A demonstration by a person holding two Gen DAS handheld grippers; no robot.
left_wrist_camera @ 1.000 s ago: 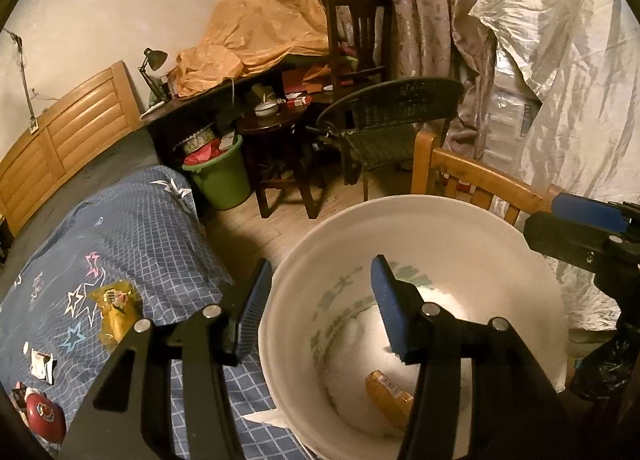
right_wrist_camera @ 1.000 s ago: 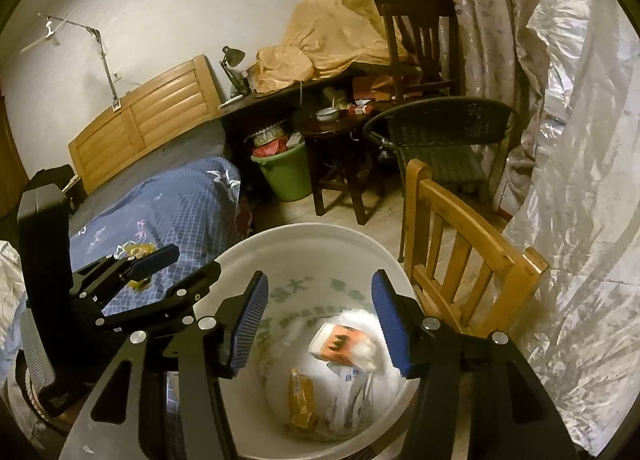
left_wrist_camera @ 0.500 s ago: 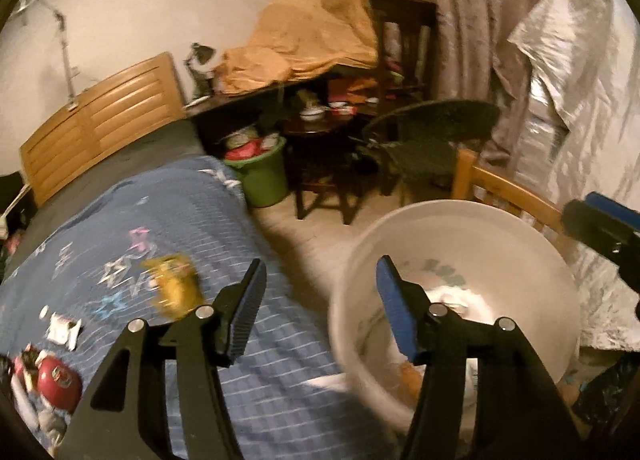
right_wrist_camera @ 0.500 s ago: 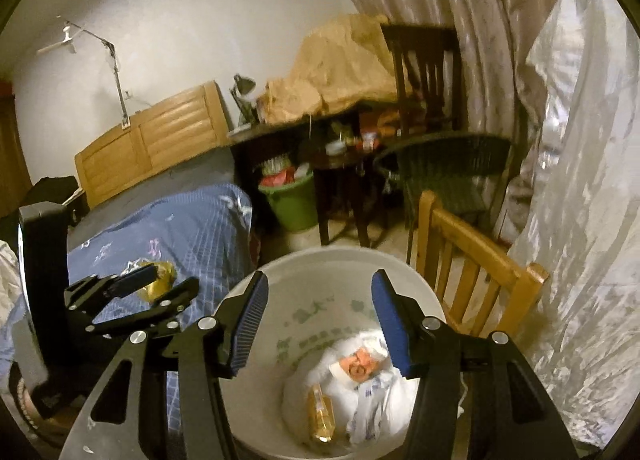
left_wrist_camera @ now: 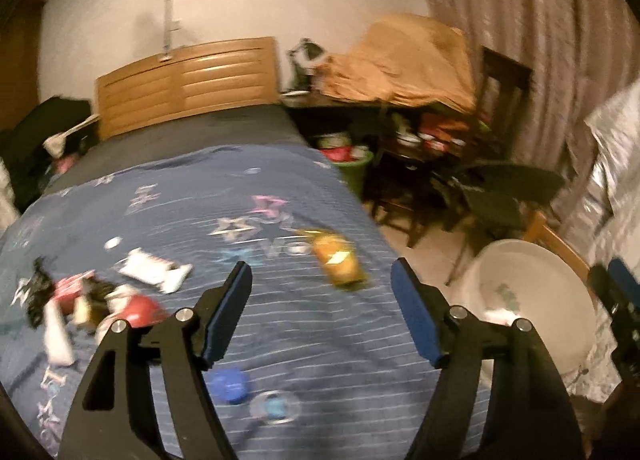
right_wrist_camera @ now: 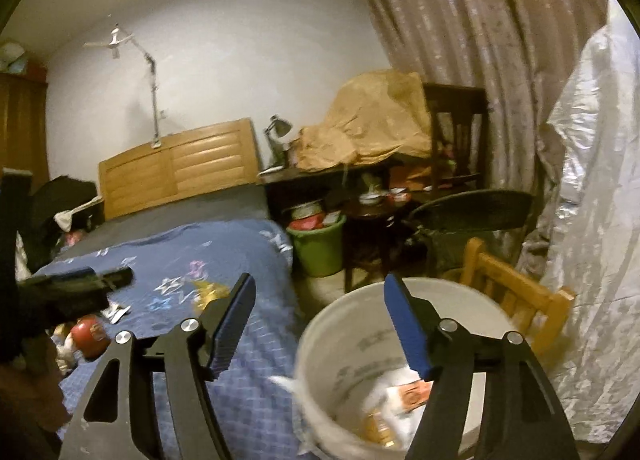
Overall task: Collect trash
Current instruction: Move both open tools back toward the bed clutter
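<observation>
Both tools are between drops and pickups: the left hand-held gripper hangs over the blue star-print bedspread with its jaws opening and nothing between them, and the right hand-held gripper sits above the near rim of the white bucket, its jaws also opening and empty. The bucket stands on the floor to the right of the bed, beside a wooden chair, and already holds crumpled white paper and an orange wrapper at its bottom. The trash not yet collected lies on the bedspread: a yellow snack packet just beyond the left tool's fingertips, a white wrapper further left, a red round piece among a small heap of scraps at the near left, and 2 small blue round items, a blue cap and a clear lid, close under the left tool. The step in hand looks like the reach for the next piece. The yellow packet seems the likeliest target; it calls for the left tool to go forward and down with the jaws wide, straddle the packet across its narrow side, and close without pinching the cloth beneath. The picture is blurred, so finer detail of the scraps cannot be told.
</observation>
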